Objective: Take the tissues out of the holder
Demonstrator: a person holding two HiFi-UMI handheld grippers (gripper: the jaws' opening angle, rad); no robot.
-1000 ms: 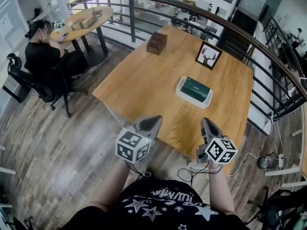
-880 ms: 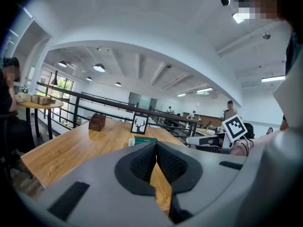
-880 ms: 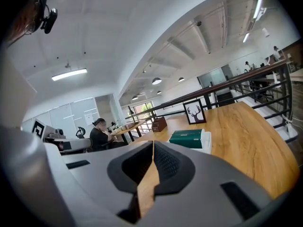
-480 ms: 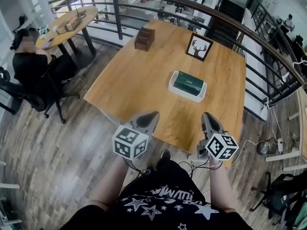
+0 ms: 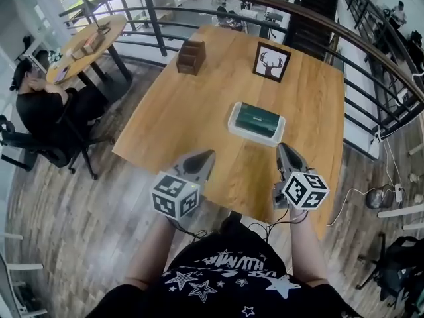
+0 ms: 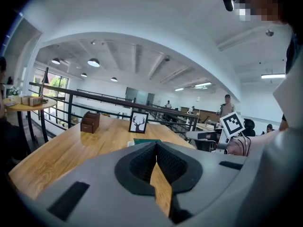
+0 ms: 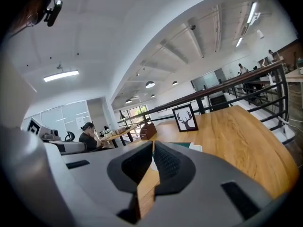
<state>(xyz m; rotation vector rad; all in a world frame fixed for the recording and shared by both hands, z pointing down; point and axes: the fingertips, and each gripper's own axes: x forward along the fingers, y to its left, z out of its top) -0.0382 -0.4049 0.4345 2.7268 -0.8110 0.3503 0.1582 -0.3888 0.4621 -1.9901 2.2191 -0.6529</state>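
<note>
Both forearms stretch forward, left gripper (image 5: 204, 155) and right gripper (image 5: 283, 148) over the table's (image 5: 199, 105) near edge, jaws pressed together, empty, facing the tissue holder (image 5: 256, 120).

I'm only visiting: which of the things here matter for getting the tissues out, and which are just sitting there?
Part of the job:
- green tissues
- white holder they sit in
- left gripper, shut, empty
- right gripper, shut, empty

Just lying about:
- deer picture
- brown wooden box
- seated person off to the side
</note>
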